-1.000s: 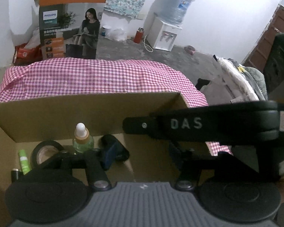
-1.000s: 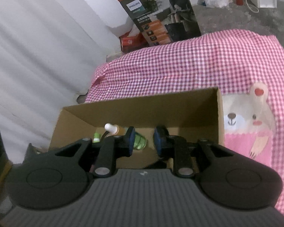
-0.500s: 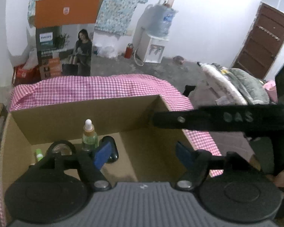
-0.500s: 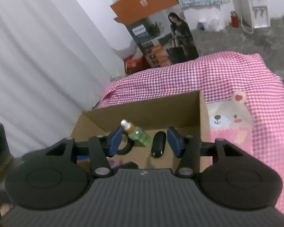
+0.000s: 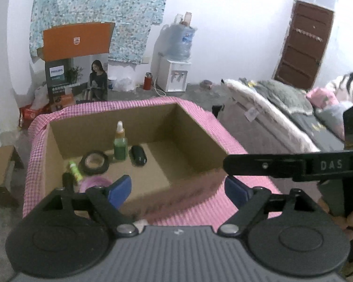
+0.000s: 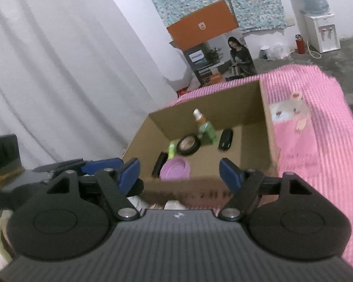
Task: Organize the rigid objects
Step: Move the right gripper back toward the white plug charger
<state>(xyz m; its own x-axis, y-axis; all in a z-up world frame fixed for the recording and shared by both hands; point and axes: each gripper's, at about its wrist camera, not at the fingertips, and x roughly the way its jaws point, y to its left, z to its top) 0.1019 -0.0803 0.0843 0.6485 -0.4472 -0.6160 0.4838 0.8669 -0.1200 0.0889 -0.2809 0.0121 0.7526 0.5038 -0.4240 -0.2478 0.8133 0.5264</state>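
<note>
Both tongs apart, nothing held.
Your left tongs [image 5: 177, 191] and right tongs [image 6: 180, 172] have just been opening, empty, short of the box [image 6: 266, 131] on the bench [image 6: 327, 127].

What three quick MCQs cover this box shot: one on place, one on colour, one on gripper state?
1. Where does the roll of black tape lie?
A. inside the cardboard box
B. on the checked cloth beside the box
C. on the floor

2. What colour is the liquid in the dropper bottle?
A. red
B. green
C. blue

3. How does the right gripper stand?
A. shut on the bottle
B. shut on nothing
C. open, nothing between its fingers

Answers:
1 A: the tape rests on the box floor, left of the bottle.
2 B: the bottle's body shows green under a pale cap.
3 C: its blue pads stand well apart; its jaws have just been opening, and the box's contents lie beyond them.
</note>
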